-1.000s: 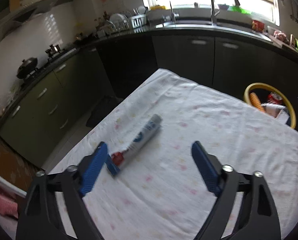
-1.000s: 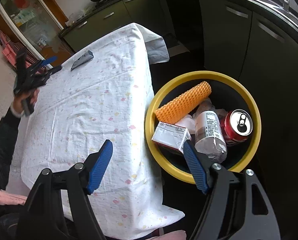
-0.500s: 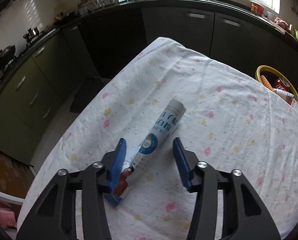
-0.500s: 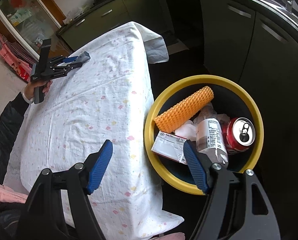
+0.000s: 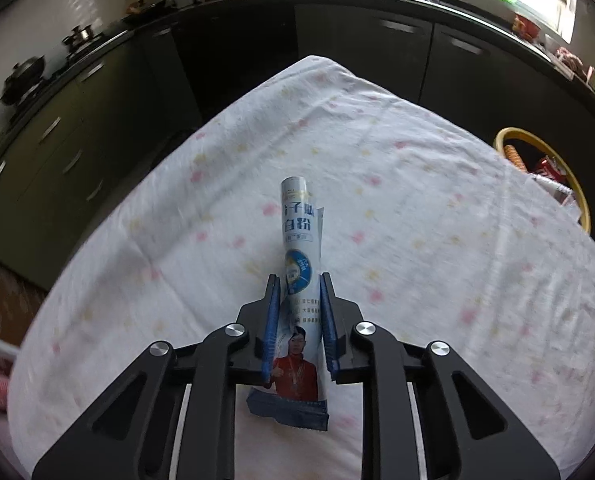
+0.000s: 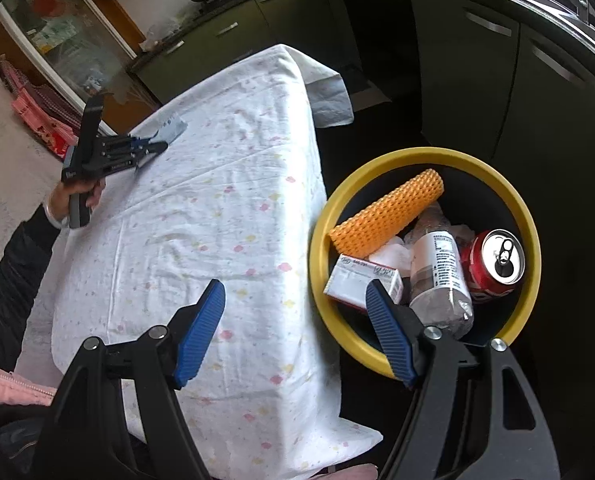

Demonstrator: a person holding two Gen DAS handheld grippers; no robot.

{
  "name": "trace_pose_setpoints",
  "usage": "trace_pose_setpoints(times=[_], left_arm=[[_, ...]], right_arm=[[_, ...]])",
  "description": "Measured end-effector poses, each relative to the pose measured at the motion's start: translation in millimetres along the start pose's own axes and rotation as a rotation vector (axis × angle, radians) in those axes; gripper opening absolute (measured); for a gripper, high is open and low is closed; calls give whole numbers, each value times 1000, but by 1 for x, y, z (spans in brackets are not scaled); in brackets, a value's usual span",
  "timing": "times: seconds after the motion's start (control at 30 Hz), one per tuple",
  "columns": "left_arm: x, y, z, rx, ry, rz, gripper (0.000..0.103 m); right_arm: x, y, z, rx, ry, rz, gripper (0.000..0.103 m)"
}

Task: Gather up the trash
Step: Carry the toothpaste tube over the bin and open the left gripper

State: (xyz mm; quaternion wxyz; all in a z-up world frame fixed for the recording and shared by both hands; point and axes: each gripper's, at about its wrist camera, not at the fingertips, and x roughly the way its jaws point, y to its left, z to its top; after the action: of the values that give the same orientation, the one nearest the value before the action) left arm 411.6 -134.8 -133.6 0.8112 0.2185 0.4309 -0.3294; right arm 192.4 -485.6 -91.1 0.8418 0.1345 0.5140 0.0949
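Left tongs (image 5: 297,296) went from wide open beside the rolled paper wrapper (image 5: 300,280) to clamped on its lower half. Wrapper, previously angled on the worktop cloth (image 5: 417,220), now lines up straight between the pads (image 5: 272,320).

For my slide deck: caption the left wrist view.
Left gripper shut on a rolled paper wrapper over the floral tablecloth; yellow bin beyond.

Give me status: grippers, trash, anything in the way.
Left gripper shut on packet, on the tablecloth. Right gripper open, empty, by the bin. Nothing between packet and bin.
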Motion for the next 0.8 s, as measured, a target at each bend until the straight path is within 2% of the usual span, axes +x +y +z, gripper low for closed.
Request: trace_pose_setpoints(times=[0.2,0.43,0.53,0.8], left_arm=[[-43,-53,-12,-25,-40,27,18],[-84,-159,9,75,-83,-64,18],[-88,-209,26,148,-86,-132,18],[-62,-314,80,328,-85,-221,18]], right_arm=[[-19,1,-20,-2,-34,14,69],[-54,-17,-51,35,-98,-33,69],[-66,-30,-67,63,-117,-35,69],[-86,-61,-102,118,-140,-26,69]])
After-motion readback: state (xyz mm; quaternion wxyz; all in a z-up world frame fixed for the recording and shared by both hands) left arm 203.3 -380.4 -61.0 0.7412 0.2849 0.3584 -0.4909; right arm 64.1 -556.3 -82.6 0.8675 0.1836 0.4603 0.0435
